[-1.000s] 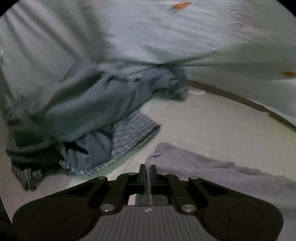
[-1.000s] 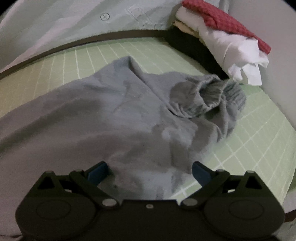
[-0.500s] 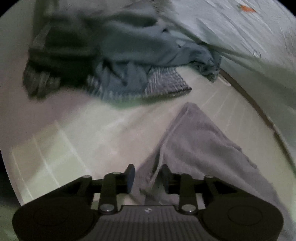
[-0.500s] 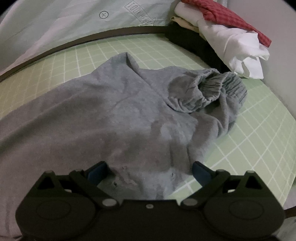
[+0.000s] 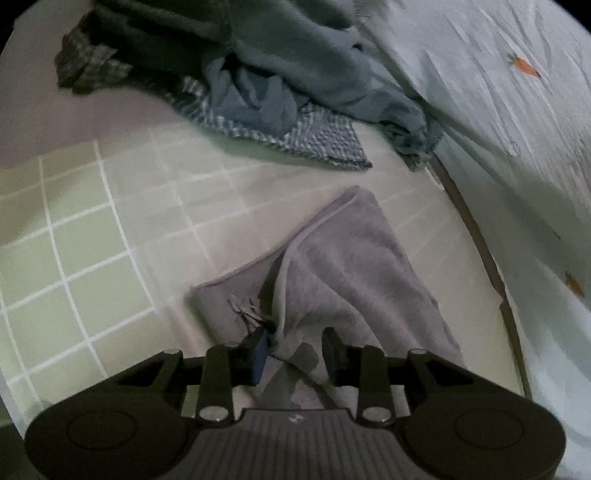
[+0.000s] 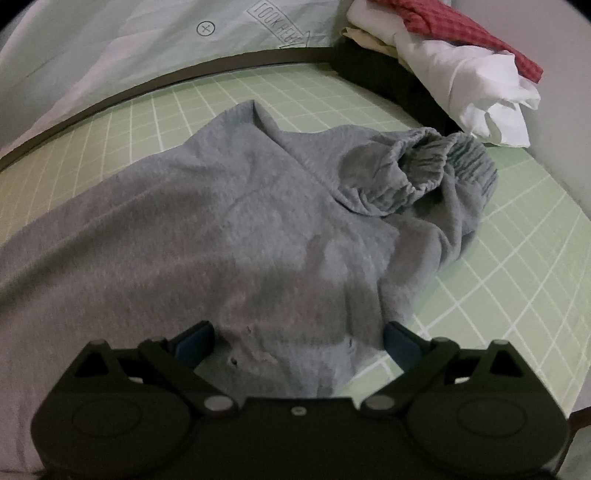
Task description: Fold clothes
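I am holding the left gripper (image 5: pixel 293 349) part open over the near corner of the grey garment (image 5: pixel 354 266) on the mat (image 5: pixel 92 236); right gripper (image 6: pixel 297 341) wide open. Pinch both layers squarely before lifting.

Open mat (image 5: pixel 92 258): 9 o'clock, left view.
Pile (image 5: pixel 280 74): blocks 12.
Stack (image 6: pixel 461 70): blocks 1, right view.

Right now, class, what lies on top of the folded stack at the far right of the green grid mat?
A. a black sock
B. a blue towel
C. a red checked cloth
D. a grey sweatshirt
C: in the right wrist view a red checked cloth tops the white garment beyond the green grid mat.
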